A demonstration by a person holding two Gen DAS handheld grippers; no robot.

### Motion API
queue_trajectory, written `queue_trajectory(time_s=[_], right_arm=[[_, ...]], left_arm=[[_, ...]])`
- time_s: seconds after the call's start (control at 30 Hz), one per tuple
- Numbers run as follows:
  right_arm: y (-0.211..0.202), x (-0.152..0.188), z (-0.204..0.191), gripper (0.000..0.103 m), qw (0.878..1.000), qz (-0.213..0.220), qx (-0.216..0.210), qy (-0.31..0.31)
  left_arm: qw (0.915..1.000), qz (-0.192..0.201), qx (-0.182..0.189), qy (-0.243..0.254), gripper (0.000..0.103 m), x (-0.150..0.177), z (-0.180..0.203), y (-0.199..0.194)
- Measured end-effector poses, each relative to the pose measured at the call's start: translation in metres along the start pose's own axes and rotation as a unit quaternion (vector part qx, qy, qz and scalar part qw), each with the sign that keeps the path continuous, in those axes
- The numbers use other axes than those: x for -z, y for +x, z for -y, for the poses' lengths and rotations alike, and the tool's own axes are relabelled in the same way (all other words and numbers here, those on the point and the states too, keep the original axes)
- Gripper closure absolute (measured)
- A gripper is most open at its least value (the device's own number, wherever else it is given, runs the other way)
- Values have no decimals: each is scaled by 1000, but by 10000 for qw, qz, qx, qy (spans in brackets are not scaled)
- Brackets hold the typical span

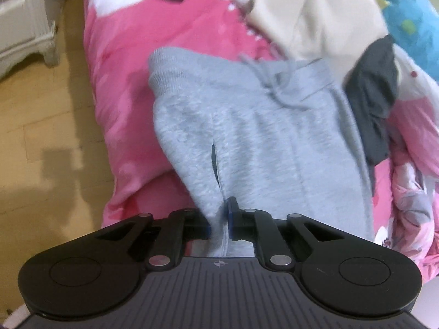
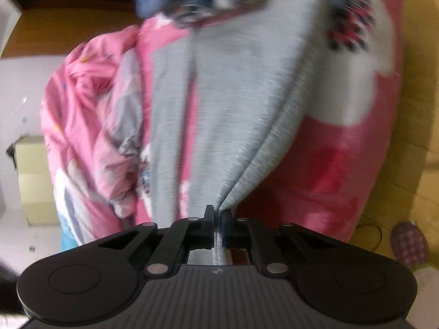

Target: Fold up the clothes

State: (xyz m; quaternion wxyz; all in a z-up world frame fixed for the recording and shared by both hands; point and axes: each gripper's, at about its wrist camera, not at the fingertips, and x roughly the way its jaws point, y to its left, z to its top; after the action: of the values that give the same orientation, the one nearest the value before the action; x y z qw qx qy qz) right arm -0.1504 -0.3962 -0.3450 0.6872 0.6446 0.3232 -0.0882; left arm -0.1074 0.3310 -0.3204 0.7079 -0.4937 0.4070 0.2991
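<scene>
Grey sweatpants (image 1: 247,115) lie stretched over a pink bed cover (image 1: 131,54), with the ribbed waistband and drawstring at the far end in the left wrist view. My left gripper (image 1: 219,219) is shut on a pinched fold of the grey fabric near a pocket slit. The right wrist view is blurred by motion. There the grey sweatpants (image 2: 236,104) run away from me in long folds, and my right gripper (image 2: 218,216) is shut on their near edge.
A cream garment (image 1: 315,13), a dark grey garment (image 1: 376,93) and a blue plush item (image 1: 411,27) lie beyond the pants. A crumpled pink quilt (image 2: 90,115) sits left. The wooden floor (image 1: 41,126) and a white cabinet (image 1: 22,22) lie beside the bed.
</scene>
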Motion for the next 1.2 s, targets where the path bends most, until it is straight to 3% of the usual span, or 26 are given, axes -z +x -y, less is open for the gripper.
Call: queue_trajectory(time_s=[0.3, 0.6, 0.73, 0.97, 1.2], right_arm=[[13, -33, -79, 99, 9955, -300, -335, -828], [48, -53, -140, 99, 9859, -267, -221, -1635], [73, -54, -165, 99, 9839, -156, -208, -1770], [134, -61, -208, 99, 9798, 107, -65, -1997], [218, -65, -228, 99, 9746, 143, 552, -2165]], left_arm=[[9984, 391, 377, 149, 99, -3, 27, -33], [9925, 731, 953, 216, 99, -10, 54, -37], [9902, 712, 1166, 280, 99, -22, 71, -24], [9827, 643, 1519, 838, 99, -48, 117, 10], [9822, 318, 1440, 1168, 99, -75, 153, 65]])
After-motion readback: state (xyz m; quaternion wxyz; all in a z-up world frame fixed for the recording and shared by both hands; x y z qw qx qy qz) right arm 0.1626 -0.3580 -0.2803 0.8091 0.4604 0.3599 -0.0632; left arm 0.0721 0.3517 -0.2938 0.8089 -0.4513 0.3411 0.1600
